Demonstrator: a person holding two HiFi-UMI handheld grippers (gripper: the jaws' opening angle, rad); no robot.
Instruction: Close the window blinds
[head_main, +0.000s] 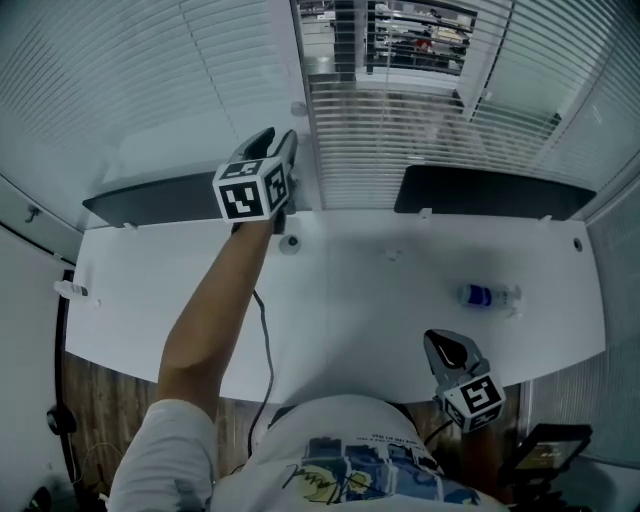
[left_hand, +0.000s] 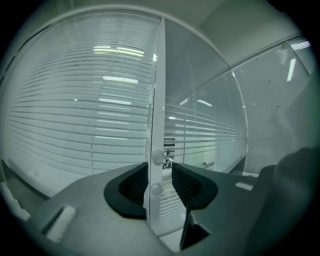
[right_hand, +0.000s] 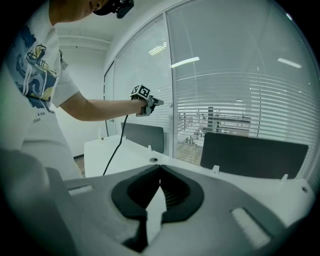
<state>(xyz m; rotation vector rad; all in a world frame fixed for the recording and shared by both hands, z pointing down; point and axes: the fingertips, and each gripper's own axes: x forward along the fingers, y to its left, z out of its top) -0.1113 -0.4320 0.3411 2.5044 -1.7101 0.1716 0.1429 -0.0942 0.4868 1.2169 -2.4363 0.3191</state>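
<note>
**Item: two hand-held grippers at a window with blinds**

1. Left gripper (left_hand: 160, 174). Its fingers (left_hand: 186, 182) stand apart and clamp nothing. A white upright frame post (left_hand: 159, 100) carrying two round knobs (left_hand: 158, 157) rises between them. The post is close against the left finger, with a clear gap to the right one. In the head view this gripper (head_main: 262, 185) is held up at arm's length against the post.

2. Right gripper (right_hand: 160, 170). Its fingers (right_hand: 172, 192) are closed tip to tip and hold nothing. It hangs low at the near edge of the surface (head_main: 380, 300), well apart from the window.

3. Window blinds (left_hand: 75, 125). White horizontal slats cover the panes on both sides of the post. In the centre pane (head_main: 390, 150) the slats are tilted open, and the room beyond shows through the gaps.

4. Surface contents.
   - A plastic bottle (head_main: 488, 296) lies on its side at the right.
   - A round grommet (head_main: 289, 243) sits below the left gripper.
   - A black cable (head_main: 268, 340) trails towards the person.
   - Two dark panels (head_main: 490, 190) stand along the far edge.
</note>
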